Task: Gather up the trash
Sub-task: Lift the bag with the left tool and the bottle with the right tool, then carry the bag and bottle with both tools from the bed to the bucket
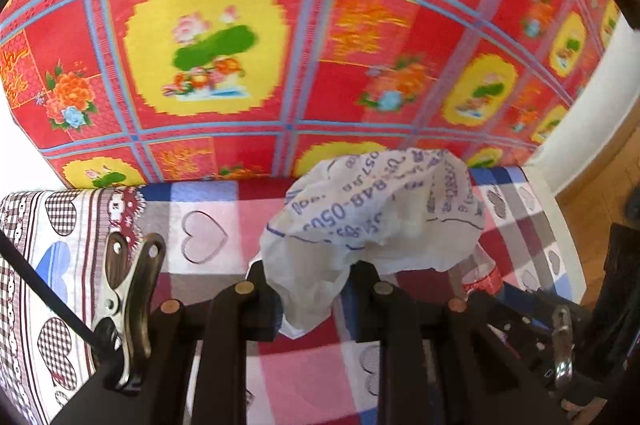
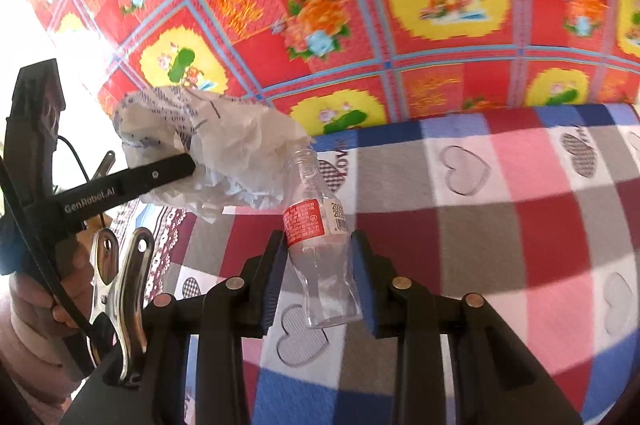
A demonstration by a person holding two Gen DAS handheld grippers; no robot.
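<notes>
Crumpled white printed bag, clear empty bottle

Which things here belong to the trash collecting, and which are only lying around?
For the job:
- crumpled bag, held in the left tool
- empty bottle, held in the right tool

Just there:
- checked cloth
- red flowered sheet
- metal clip

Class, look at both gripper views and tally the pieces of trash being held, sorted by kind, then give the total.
Crumpled white printed bag, in the left gripper: 1
Clear plastic bottle with red label, in the right gripper: 1
Total: 2
</notes>
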